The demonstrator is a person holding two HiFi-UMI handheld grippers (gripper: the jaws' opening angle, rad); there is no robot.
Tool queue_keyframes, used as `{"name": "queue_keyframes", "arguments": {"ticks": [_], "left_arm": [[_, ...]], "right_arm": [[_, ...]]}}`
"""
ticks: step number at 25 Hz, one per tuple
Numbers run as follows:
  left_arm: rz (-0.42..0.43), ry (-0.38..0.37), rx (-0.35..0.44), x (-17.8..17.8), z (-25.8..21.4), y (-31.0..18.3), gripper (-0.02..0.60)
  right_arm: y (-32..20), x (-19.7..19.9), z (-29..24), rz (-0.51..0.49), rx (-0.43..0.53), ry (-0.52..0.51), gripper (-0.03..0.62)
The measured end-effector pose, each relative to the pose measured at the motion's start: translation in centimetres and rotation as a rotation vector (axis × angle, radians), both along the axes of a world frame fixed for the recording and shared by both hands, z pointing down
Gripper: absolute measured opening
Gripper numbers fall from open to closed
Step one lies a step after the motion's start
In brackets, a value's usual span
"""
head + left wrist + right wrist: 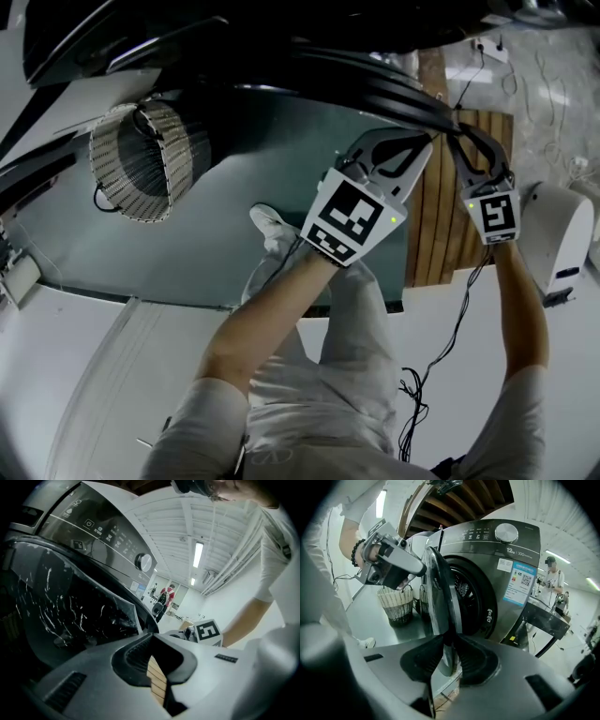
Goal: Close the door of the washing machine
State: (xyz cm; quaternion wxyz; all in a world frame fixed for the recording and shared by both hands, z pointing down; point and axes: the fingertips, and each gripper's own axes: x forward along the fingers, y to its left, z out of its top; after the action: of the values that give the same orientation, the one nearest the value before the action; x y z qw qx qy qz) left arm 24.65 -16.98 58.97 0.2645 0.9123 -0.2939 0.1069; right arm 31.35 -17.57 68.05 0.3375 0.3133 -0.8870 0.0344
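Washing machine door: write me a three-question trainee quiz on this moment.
1. True or false: the door is fully closed against the machine.
2. What stands between the right tool's jaws? A) a towel B) the door's edge C) nothing
3. What stands on the floor beside the machine?
Key: 1 false, the door stands open. 2 B. 3 A woven basket.
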Motion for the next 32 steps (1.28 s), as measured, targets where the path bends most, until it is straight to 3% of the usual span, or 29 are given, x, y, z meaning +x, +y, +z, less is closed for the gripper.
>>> {"name": "queue_keyframes", "arguments": {"ticks": [21,32], "left_arm": [[-0.038,0.035,0.058,0.8,-2.0,-5.7,0.003],[-0.077,-0.032,0.091,0.3,-1.8,-8.4,0.003]], "right_arm": [[-9.5,1.0,0.0,0.056,0.079,0.033,0.106],[-12.5,0.7,0.0,0.089,0.103,0.043,0.104]]}}
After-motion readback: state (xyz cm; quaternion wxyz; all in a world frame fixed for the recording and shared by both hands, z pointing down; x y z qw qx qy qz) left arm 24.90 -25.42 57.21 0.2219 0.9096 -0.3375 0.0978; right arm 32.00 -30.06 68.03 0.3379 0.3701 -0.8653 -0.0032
